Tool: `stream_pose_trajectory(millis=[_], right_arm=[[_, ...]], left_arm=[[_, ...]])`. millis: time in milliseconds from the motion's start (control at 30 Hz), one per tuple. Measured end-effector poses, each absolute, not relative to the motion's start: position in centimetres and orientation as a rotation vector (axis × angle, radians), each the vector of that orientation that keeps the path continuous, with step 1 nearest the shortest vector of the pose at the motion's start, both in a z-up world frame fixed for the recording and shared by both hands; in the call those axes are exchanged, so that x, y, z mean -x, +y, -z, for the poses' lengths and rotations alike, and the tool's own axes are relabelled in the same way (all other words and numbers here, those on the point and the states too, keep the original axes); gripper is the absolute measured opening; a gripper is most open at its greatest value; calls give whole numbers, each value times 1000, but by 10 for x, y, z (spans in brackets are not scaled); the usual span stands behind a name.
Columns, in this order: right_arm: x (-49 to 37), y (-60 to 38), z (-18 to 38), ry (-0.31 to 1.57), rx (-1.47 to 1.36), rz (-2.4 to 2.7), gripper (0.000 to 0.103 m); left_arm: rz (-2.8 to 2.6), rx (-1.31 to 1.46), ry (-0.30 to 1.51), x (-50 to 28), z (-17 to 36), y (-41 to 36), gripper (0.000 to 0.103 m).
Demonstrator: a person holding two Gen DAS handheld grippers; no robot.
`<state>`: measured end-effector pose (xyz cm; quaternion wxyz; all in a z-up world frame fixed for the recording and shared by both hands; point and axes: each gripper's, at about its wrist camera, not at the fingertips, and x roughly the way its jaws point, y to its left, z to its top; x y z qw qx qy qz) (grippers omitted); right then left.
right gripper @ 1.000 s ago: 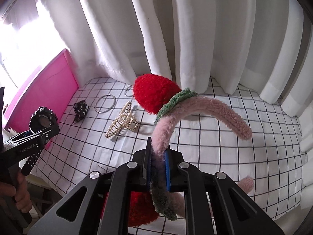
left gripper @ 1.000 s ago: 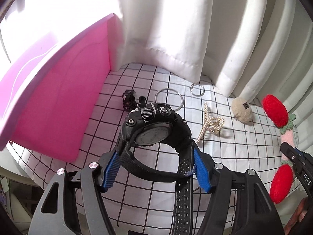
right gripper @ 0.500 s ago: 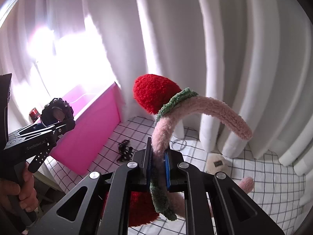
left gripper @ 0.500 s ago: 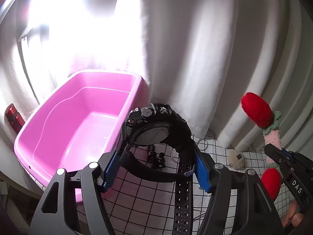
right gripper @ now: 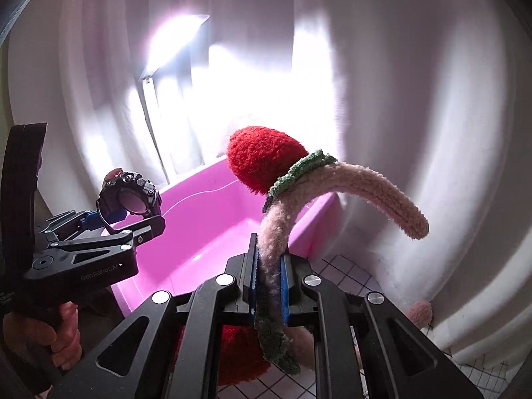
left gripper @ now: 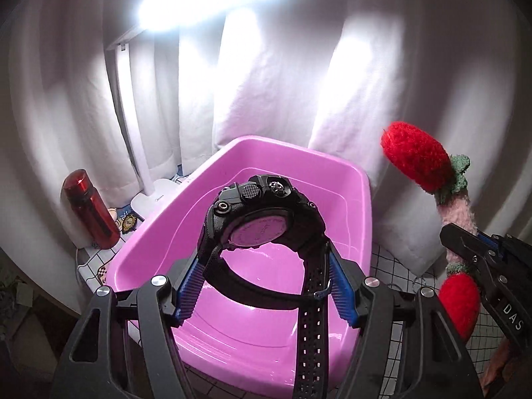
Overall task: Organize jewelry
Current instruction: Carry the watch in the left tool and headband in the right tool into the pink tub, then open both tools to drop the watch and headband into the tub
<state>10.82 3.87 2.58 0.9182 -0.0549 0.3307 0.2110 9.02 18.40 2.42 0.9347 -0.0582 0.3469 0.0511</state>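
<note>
Two held items (watch (left gripper: 262,222), headband (right gripper: 332,183)) over tub (left gripper: 332,163)

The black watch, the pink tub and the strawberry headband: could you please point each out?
black watch (left gripper: 257,232), left wrist view, on its face.
pink tub (left gripper: 365,206), left wrist view, on its far right wall.
strawberry headband (right gripper: 262,159), right wrist view, on its red strawberry.

A glossy, smooth pink plastic tub (left gripper: 352,179). A black watch (left gripper: 262,219) with a matt, rubbery perforated strap and a shiny glass face. A fuzzy fleece headband (right gripper: 349,179), pink pile with plush red strawberries. Matt black plastic gripper arms with ribbed blue pads (left gripper: 189,286). Soft white cloth curtains (left gripper: 266,83). A translucent red plastic bottle (left gripper: 89,212).
</note>
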Motion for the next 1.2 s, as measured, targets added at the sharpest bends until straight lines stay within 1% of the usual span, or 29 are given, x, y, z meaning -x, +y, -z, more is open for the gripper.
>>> stream_pose_trajectory(millis=[300,700,900,933,967,1033,1067,1133,1200], right_arm=[[-162,119,-9,747,192,-530,11],[-216,160,40,911,258,-533,11],[-227,168,56,984,271,-509,12],[-229,169,57,993,272,-505,23],[-230,169,58,993,276,-491,42],[-230,167,55,972,282,-476,59],[-229,167,53,965,285,-470,59],[-229,164,50,961,287,-460,59],[-229,165,48,956,284,-454,59]], left_arm=[[-166,150,787,-112,12,228,64],[-202,193,911,-131,46,247,65],[-224,196,970,-134,59,249,67],[-231,189,975,-134,60,249,67],[-234,187,976,-134,60,250,68],[-234,196,969,-133,60,253,70],[-244,194,964,-132,60,254,76],[-269,188,951,-131,57,256,85],[-278,195,950,-130,56,259,85]])
